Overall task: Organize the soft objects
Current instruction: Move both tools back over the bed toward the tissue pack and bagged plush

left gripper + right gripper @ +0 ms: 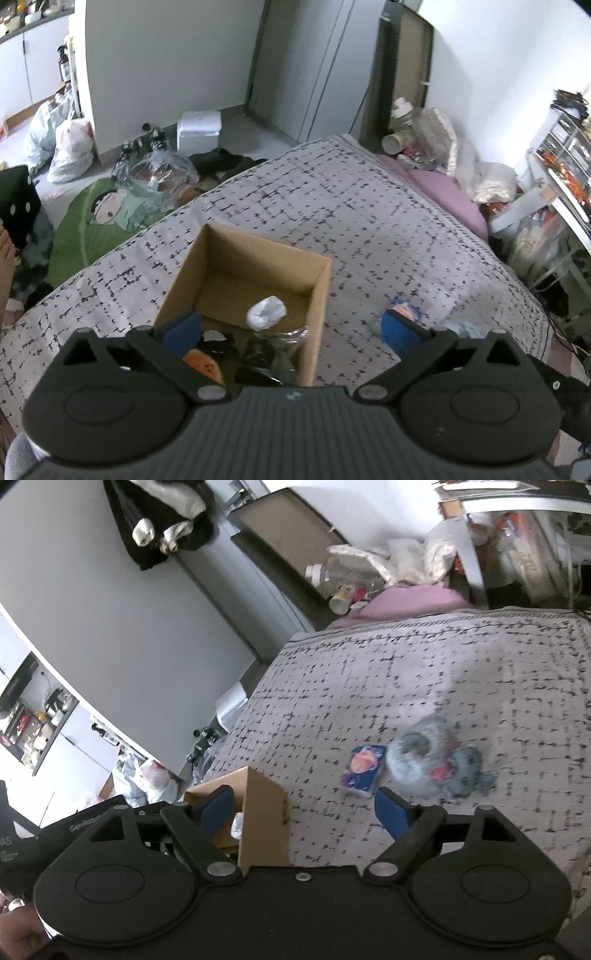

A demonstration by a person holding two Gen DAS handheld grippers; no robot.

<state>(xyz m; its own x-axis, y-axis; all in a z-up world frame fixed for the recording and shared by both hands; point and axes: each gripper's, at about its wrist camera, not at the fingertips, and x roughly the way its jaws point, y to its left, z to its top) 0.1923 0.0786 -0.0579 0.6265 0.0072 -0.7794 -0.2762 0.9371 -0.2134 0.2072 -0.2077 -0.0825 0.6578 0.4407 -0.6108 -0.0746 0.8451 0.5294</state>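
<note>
We hold both tongs released, empty; grey fuzzy ring-shaped plush point(424, 760) lies ahead-right of right gripper point(306, 812), nearer it than left gripper point(291, 332)

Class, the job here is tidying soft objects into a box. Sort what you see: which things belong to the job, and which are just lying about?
Part of the job:
- cardboard box
- white soft bundle in the box
- small tissue packet on the bedspread
- grey fluffy item beside it

Just lying about:
- plastic bags on the floor
- clear bottle
- pink pillow
</note>
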